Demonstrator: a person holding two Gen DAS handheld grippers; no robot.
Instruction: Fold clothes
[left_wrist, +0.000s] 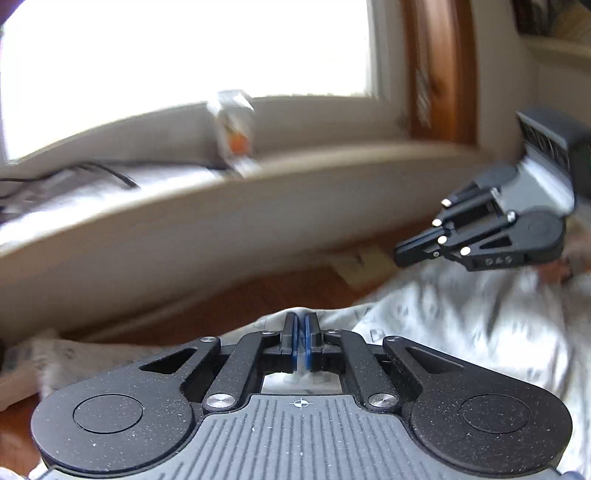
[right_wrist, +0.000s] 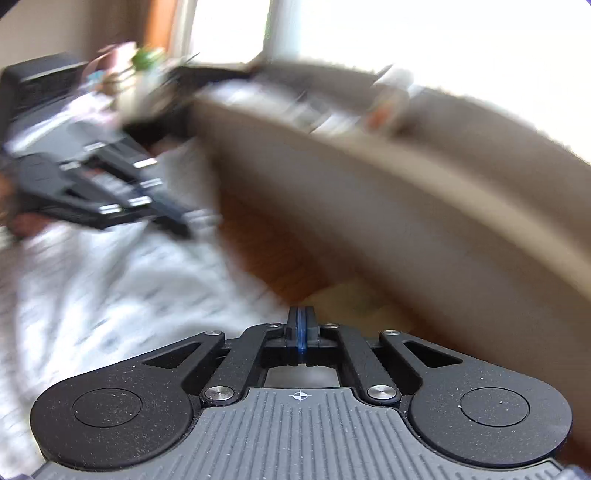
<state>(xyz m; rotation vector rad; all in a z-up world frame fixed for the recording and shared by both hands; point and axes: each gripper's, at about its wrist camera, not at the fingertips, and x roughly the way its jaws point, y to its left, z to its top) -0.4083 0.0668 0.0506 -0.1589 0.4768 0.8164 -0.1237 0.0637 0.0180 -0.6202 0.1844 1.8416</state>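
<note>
left gripper (left_wrist: 302, 325): black speckled linkage arms | blue pads | round discs at both sides | silver pivot screws | grey ribbed body, crosshair mark | right gripper (right_wrist: 302, 321): same build, blue pads | faint embossed letters seen on side

Bright window (left_wrist: 184, 55) fills the upper left, beige sill (left_wrist: 295, 162) below it, wooden floor (left_wrist: 258, 295) lower middle.
</note>
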